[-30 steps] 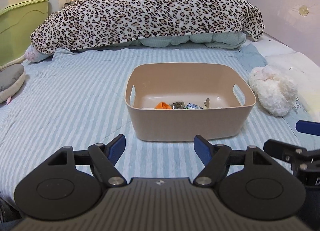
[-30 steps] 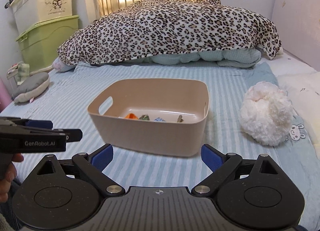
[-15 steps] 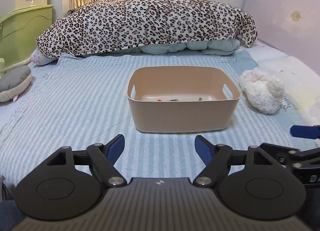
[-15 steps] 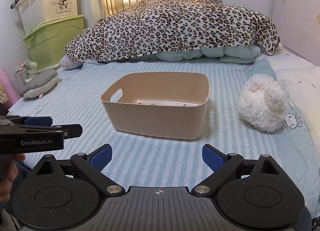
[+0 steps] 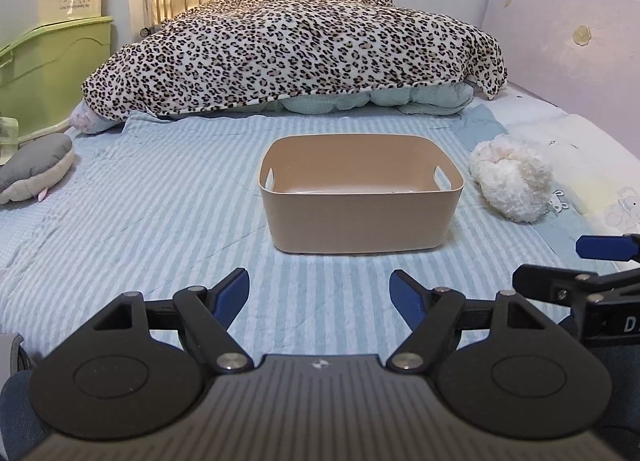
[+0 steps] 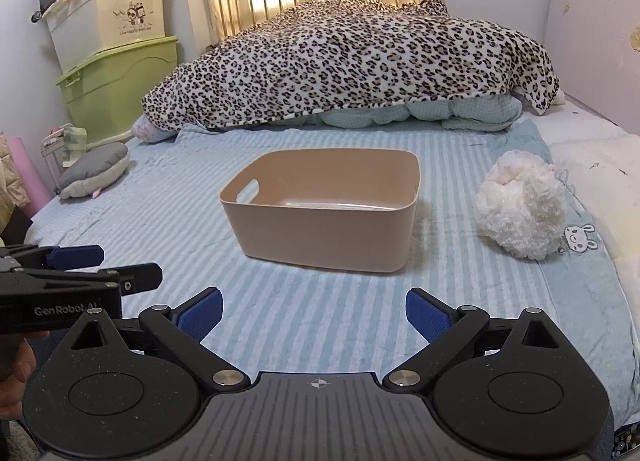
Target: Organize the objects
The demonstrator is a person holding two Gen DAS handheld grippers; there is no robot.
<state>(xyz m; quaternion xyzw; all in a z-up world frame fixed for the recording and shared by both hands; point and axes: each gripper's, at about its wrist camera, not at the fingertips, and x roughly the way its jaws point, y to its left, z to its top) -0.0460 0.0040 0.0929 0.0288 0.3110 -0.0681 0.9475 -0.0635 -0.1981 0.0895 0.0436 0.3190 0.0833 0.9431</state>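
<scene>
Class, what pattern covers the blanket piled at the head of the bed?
Leopard print blanket, clearest in the right wrist view.

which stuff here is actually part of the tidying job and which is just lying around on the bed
Part of the job:
- tan bin, alone in the middle of the striped sheet
- left gripper, open, empty
- right gripper, open, empty

Just lying about:
- white fluffy toy, right of the bin
- grey cushion, far left
- leopard blanket
- green storage box
</scene>
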